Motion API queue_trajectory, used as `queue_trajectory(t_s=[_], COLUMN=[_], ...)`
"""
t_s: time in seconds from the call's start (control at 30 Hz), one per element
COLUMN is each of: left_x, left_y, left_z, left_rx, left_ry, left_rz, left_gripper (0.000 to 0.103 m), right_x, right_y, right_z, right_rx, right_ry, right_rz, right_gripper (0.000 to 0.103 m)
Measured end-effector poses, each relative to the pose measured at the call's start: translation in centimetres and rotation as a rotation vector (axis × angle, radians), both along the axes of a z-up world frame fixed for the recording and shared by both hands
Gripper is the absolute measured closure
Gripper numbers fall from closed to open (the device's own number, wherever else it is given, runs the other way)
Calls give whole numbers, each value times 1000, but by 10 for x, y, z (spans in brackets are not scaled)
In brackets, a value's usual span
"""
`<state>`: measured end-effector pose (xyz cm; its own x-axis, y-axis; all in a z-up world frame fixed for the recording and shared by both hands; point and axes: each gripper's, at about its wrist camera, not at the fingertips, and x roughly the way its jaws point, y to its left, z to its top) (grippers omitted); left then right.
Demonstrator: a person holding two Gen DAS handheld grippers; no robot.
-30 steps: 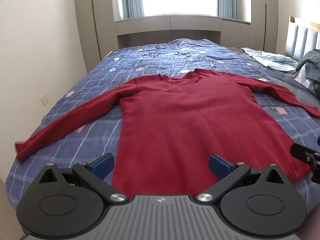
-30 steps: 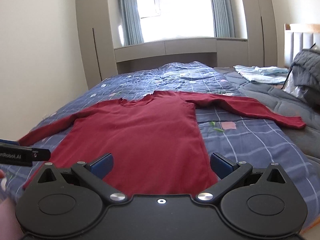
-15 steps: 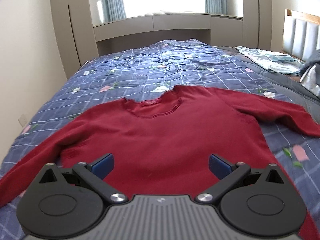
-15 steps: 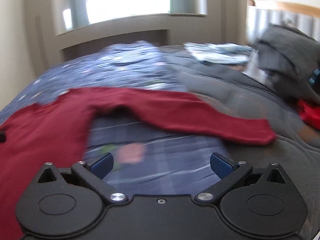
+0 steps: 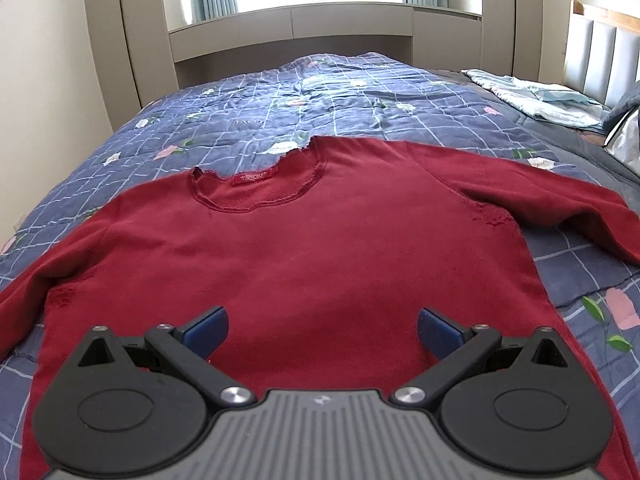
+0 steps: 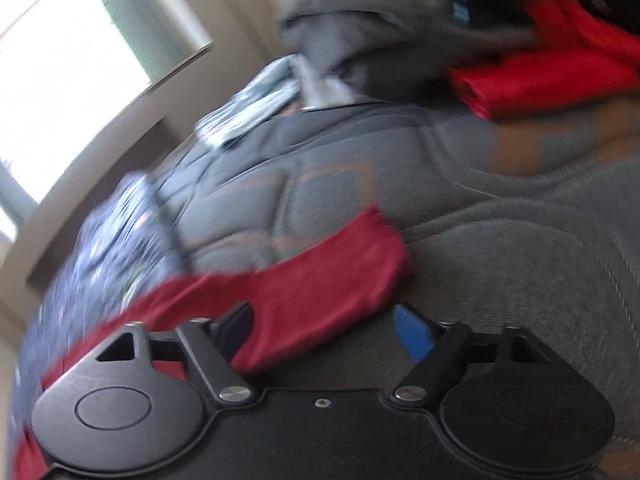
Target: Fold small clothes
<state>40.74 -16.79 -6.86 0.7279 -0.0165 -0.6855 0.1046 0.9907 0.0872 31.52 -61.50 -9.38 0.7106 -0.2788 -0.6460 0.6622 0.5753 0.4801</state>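
Left gripper (image 5: pixel 322 326): spread wide, nothing between the blue pads (image 5: pixel 206 326), held low and level over the lower body of the sweater (image 5: pixel 304 264), pointing up toward the collar (image 5: pixel 260 192). Sweater: dark red, spread flat and face up on the blue quilt (image 5: pixel 280 108), neckline toward the window end, both sleeves stretched out sideways. Left sleeve (image 5: pixel 24 296) trailing off past the left edge of the left wrist view; right sleeve (image 5: pixel 560 204) running out over the quilt toward the grey side of the bed. Beyond the quilt: a pale folded cloth (image 5: pixel 532 98) near the padded headboard (image 5: pixel 600 52) at the far right, and a beige cabinet (image 5: pixel 128 40) rising on the left beside the window.

Right gripper (image 6: pixel 324 332): also unclenched, rolled so the room looks tilted, the whole right wrist view smeared by blur. Cuff (image 6: pixel 360 264) of the sleeve lying just ahead of the fingers and partly between them, on the grey mattress pad (image 6: pixel 500 220); contact with the pads cannot be told. Farther out: a heap of grey clothing (image 6: pixel 380 12) and a bright red folded garment (image 6: pixel 540 76) at the top right, well apart from the cuff. Blue quilt blurred at the left.
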Motion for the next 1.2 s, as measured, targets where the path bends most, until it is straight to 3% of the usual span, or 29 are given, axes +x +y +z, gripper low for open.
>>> queue_trajectory(t_s=[0.07,0.13,0.2,0.33,0.47,0.6,0.77,0.87,1.0,1.2], left_x=[0,2,4,3,1,-6,-19,-27,-35,-41], left_y=[1,5,13,31,58,93,145,180,224,272], left_z=[2,8,16,34,55,75,93,100,108,107], left_rx=[-5,-28,-69,-144,-202,-224,-245,-261,-251,-239], left_ry=[1,10,22,30,13,-34,-80,-103,-139,-156], left_rz=[-3,-17,-34,-44,-39,-13,79,151,257,366], left_gripper=[0,0,2,2,2,2,2,2,1,1], right_x=[4,6,8,24,49,92,144,168,185,186], right_y=[-11,-16,-16,1,39,106,212,279,366,474], right_z=[-5,-5,1,35,97,164,208,210,188,113], right_rx=[29,27,-3,-138,-281,-415,-474,-454,-426,-406], right_ry=[8,21,26,8,-79,-197,-314,-349,-355,-219], right_rz=[-66,-115,-131,-70,82,301,590,748,942,1155], right_gripper=[70,88,95,98,98,98,98,98,98,98])
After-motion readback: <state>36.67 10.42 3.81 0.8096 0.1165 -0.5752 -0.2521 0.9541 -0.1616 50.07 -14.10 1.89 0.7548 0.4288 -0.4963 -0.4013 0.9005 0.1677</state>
